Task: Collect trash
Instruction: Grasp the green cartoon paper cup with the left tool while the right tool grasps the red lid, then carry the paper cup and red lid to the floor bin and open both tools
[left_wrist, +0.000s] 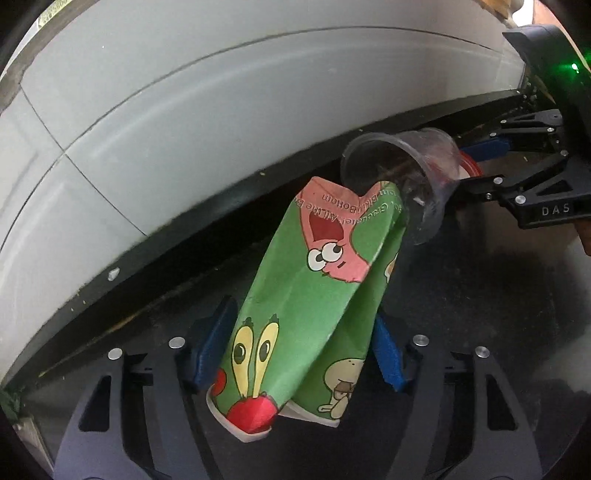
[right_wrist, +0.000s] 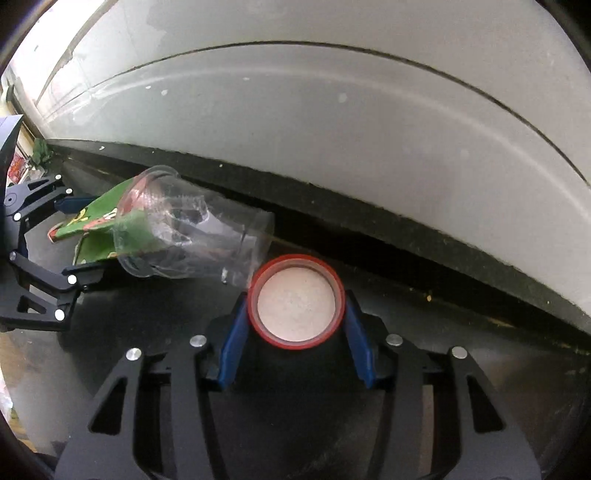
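Paper cup (left_wrist: 306, 295), green with cartoon faces, is light, soft and already squashed, so the left gripper (left_wrist: 295, 354) clamps it gently around the middle. Right gripper (right_wrist: 295, 332) is clamped on a small red-rimmed tub (right_wrist: 296, 301), which looks stiff. Between them lies a thin clear plastic cup (right_wrist: 192, 232), easy to crack. All sit near the back edge of the dark bench (right_wrist: 480, 369), by a grey wall (right_wrist: 332, 110).

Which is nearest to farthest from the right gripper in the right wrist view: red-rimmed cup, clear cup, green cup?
1. Red-rimmed cup: between the right gripper's blue pads.
2. Clear cup: lying up-left, next to it.
3. Green cup: far left, beyond the clear cup, in the left gripper.
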